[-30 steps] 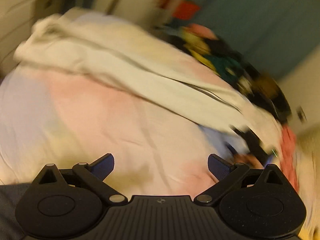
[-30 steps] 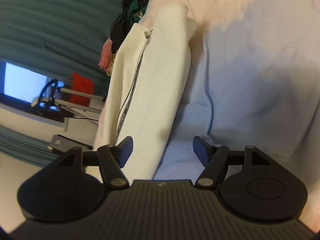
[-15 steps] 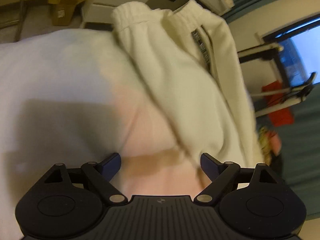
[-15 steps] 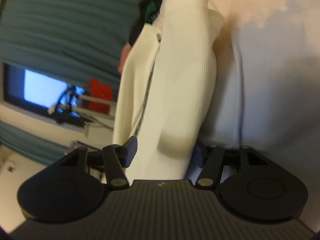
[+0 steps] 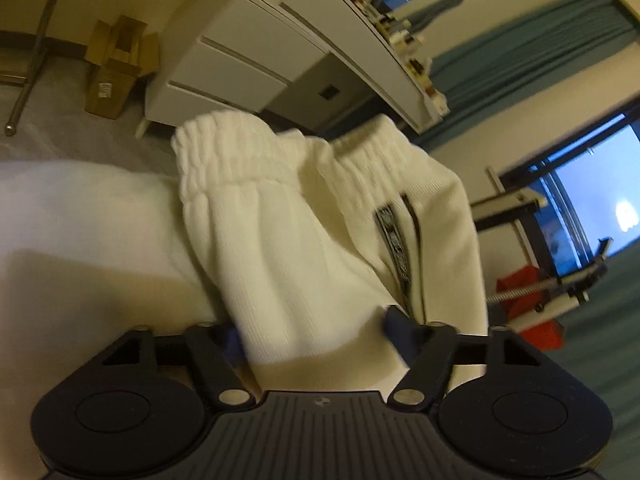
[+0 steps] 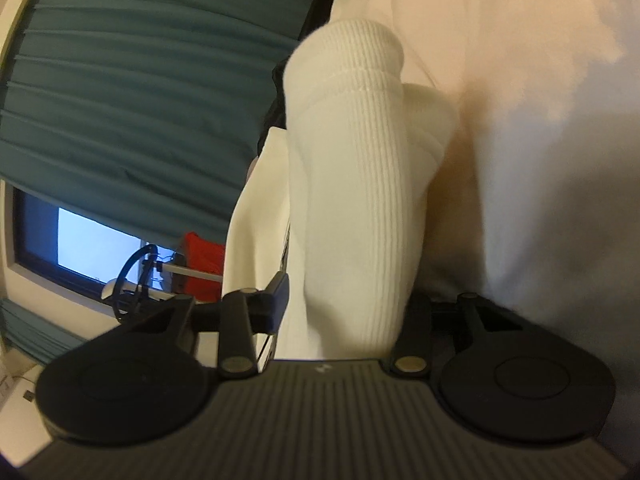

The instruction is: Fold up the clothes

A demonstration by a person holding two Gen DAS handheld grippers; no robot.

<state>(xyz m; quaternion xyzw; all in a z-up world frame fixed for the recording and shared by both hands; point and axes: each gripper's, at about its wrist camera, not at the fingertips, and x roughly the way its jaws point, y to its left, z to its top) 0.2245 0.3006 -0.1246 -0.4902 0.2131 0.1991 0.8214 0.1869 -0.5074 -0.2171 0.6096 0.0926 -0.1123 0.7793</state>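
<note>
We see our left gripper (image 5: 316,332) with cream sweatpants (image 5: 312,240) filling the gap between its blue-padded fingers (image 5: 396,326); the jaws stand fairly wide, and we cannot tell whether they press the cloth. The gathered waistband (image 5: 224,152) bunches at the far end, and a patterned stripe (image 5: 394,244) runs down the right side. The garment lies on a pale bedsheet (image 5: 80,240). Beyond it stand a white drawer unit (image 5: 240,52) and a cardboard box (image 5: 112,76) on the far left.

Our right gripper (image 6: 344,304) has a ribbed cuff (image 6: 352,184) of the same sweatpants between its fingers (image 6: 280,292), again with a wide gap and no clear grip. A teal curtain (image 6: 140,80) hangs on the left, above a window (image 6: 92,248).
</note>
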